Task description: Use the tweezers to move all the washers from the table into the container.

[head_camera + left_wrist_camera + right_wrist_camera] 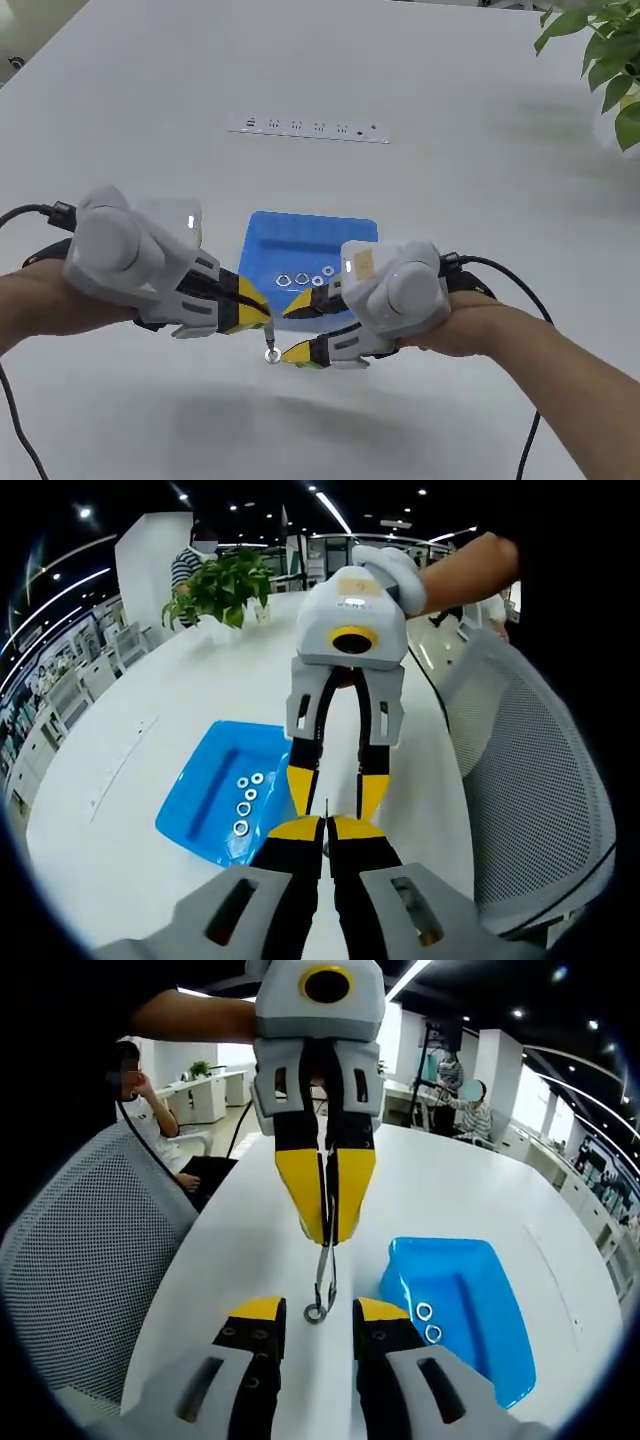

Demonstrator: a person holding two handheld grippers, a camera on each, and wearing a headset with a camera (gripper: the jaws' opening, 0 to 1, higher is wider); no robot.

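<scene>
- Closest in, my left gripper (326, 825) has its yellow-tipped jaws pressed together, pinching the tweezers (325, 1252) by their upper end.
- Out from those jaws the tweezers run straight, tips down at the white table (430, 140).
- Right at the tips, one washer (316, 1312)! It looks caught between the points, but I can't tell whether it's clear of the table.
- My right gripper (288, 331) faces the left one nose to nose, jaws spread wide, one on each side of that washer. As far as I can see, they touch neither the washer nor the tweezers.
- Just beyond both sets of jaws sits the blue container (470, 1310), off to the right of my right jaws and to the left of my left ones.
- Several washers (240, 828) lie inside it, bunched toward the edge nearest the grippers.
- Farther out past the container, a white power strip (308, 127) lies flat on the table, well apart from both tools.
</scene>
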